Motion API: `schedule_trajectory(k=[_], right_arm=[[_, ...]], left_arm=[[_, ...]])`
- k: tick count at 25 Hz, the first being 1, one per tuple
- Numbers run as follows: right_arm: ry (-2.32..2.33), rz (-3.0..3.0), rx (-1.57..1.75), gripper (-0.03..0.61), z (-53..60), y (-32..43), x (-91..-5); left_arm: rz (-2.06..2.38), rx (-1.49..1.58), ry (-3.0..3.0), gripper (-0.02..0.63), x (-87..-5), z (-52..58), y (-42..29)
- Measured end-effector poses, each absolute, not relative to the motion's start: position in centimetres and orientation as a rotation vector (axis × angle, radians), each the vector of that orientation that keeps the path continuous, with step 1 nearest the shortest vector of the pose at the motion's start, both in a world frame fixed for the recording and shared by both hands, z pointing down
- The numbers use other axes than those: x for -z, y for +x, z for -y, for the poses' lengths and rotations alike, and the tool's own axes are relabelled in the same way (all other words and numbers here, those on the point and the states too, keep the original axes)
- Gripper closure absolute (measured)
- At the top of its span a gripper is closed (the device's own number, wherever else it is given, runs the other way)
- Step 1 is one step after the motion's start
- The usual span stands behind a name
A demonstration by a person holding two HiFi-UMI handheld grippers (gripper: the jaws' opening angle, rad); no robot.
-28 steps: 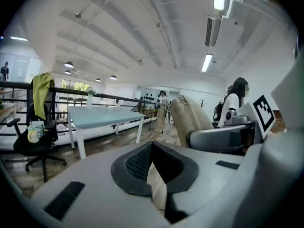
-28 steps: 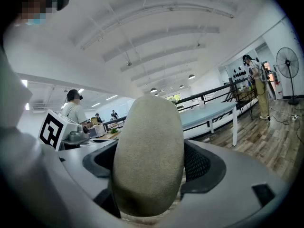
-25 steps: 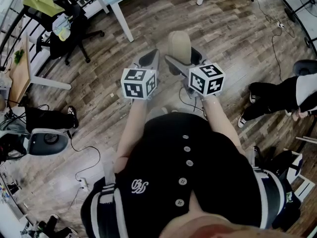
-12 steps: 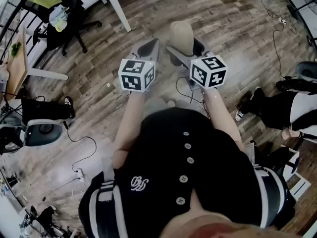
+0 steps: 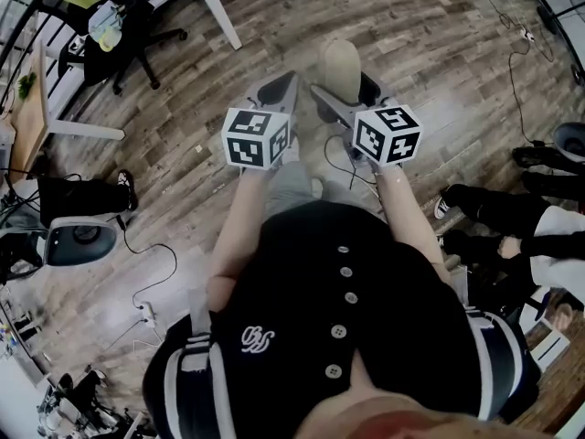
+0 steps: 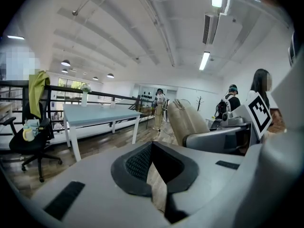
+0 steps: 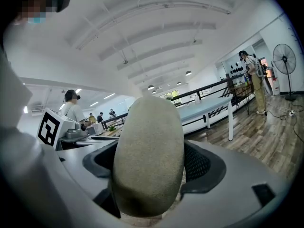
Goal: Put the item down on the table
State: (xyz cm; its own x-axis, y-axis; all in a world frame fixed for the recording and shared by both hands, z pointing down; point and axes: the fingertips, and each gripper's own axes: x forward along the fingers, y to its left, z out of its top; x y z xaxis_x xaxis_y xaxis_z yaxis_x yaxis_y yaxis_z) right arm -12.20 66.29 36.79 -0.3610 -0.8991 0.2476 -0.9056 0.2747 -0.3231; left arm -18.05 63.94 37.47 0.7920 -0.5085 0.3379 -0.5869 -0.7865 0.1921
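The item is a beige, rounded oblong [image 5: 339, 66] with a rough cloth-like surface. My right gripper [image 5: 342, 91] is shut on it, and its upper end sticks out past the jaws. In the right gripper view the item [image 7: 149, 151] fills the space between the dark pads. My left gripper [image 5: 278, 88] is held beside it at chest height, shut and empty. In the left gripper view the left gripper's [image 6: 153, 167] pads meet, and the item [image 6: 186, 121] shows to the right. A light blue table [image 6: 97, 114] with white legs stands ahead; it also appears as the table [image 7: 206, 108] in the right gripper view.
Below is a wooden plank floor [image 5: 430, 44] with cables. A black office chair [image 5: 114, 48] and a wooden desk [image 5: 35, 122] stand at the left. A seated person's legs [image 5: 512, 218] are at the right. Other people [image 6: 231, 98] stand in the background, and a floor fan [image 7: 284, 61] at the right.
Both grippers stay together in front of the body, the item still held. The floor has slid under the view, the table leg has neared the top edge, and the seated person's legs have shifted.
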Motion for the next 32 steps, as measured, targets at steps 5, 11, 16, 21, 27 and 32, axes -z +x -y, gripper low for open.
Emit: schedule_trajectory(k=[5, 11, 16, 21, 27, 32], right_arm=[[1.784, 2.478, -0.676, 0.163, -63.2, -11.6, -37.8], [1.801, 2.463, -0.638, 0.163, -55.6, -10.7, -37.4], [1.836, 2.448, -0.599, 0.163, -48.4, -10.2, -36.3], [1.885, 2.429, -0.562, 0.163, -42.5, -9.5, -35.5], [1.934, 2.387, -0.536, 0.164, -38.1, -9.1, -35.5], [1.899, 2.352, -0.588, 0.164, -36.5, -8.5, -37.1]], left_arm=[[0.823, -0.414, 2.685, 0.606, -38.5, -60.6, -17.6], [0.828, -0.398, 2.684, 0.606, -38.3, -52.7, -17.0], [0.803, -0.366, 2.705, 0.606, -37.1, -45.1, -16.5], [0.764, -0.350, 2.737, 0.606, -36.2, -39.1, -15.8], [0.725, -0.356, 2.738, 0.606, -36.9, -34.4, -15.9], [0.696, -0.381, 2.683, 0.606, -39.2, -33.1, -15.3]])
